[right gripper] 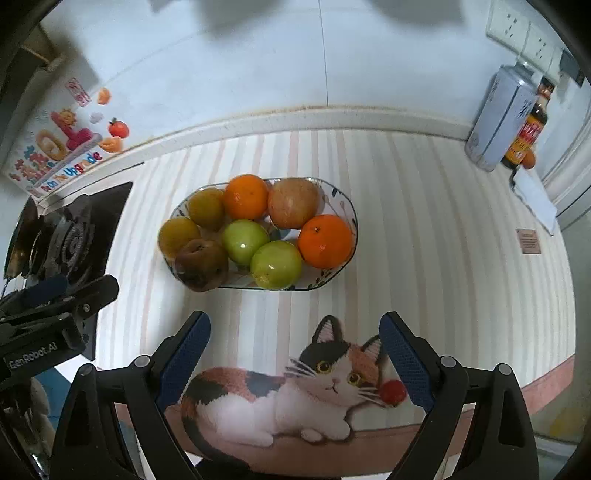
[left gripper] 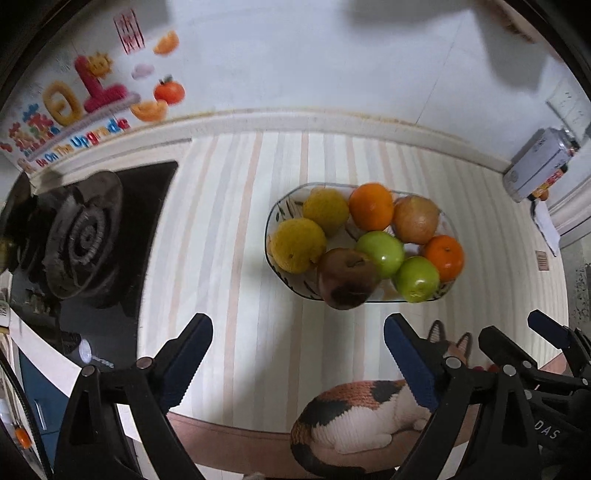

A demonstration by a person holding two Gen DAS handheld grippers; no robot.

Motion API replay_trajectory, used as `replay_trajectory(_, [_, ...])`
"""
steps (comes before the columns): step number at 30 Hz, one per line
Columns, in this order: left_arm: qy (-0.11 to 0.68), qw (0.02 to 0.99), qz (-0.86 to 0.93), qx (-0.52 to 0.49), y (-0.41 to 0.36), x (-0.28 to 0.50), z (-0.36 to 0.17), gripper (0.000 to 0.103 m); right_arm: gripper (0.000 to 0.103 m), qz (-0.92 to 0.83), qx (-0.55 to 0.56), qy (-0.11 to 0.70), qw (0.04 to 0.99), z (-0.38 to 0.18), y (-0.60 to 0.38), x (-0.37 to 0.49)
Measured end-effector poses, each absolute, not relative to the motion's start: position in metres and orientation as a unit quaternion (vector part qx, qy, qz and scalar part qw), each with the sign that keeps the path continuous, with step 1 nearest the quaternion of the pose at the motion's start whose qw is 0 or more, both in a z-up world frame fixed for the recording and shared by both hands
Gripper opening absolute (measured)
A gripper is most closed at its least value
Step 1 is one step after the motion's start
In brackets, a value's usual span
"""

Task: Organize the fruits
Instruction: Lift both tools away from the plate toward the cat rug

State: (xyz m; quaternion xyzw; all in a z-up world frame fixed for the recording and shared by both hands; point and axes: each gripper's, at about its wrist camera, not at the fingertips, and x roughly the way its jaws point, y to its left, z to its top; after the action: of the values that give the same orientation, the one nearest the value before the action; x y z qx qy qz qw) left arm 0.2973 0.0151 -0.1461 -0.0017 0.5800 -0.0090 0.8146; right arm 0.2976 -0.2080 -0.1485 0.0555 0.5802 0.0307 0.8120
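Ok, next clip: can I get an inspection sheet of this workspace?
Surface: striped mat with a calico cat print on the counter.
Job's things: oval glass dish holding two oranges, two green apples, two yellow fruits, a reddish apple and a bruised brown apple.
Clutter: grey tin canister, dark sauce bottle.
Grippers: left gripper and right gripper open, empty.
Cables: nothing seen.
Surroundings: black gas burner, wall sockets.

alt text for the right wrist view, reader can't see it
A glass bowl of eight fruits, oranges, green and reddish apples, yellow pears, sits on a striped cat-print mat. The open right gripper hovers near it, empty, with a stove burner at left.
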Motion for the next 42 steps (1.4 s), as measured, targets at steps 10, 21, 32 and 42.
replay_trajectory(10, [0.530, 0.848, -0.017, -0.008, 0.013, 0.243, -0.081, 0.095, 0.095, 0.036, 0.046, 0.534, 0.843, -0.072, -0.213, 0.246])
replay_trajectory(21, [0.490, 0.872, -0.026, 0.001, 0.007, 0.187, -0.024, 0.095, 0.095, 0.053, 0.053, 0.499, 0.863, -0.009, -0.215, 0.187])
replay_trajectory(32, [0.471, 0.881, -0.032, 0.005, 0.004, 0.157, 0.001, 0.095, 0.095, 0.049, 0.061, 0.479, 0.874, 0.028, -0.218, 0.157])
replay_trajectory(42, [0.472, 0.881, -0.035, 0.002, 0.005, 0.159, 0.000, 0.095, 0.095, 0.055, 0.094, 0.474, 0.874, 0.022, -0.224, 0.163])
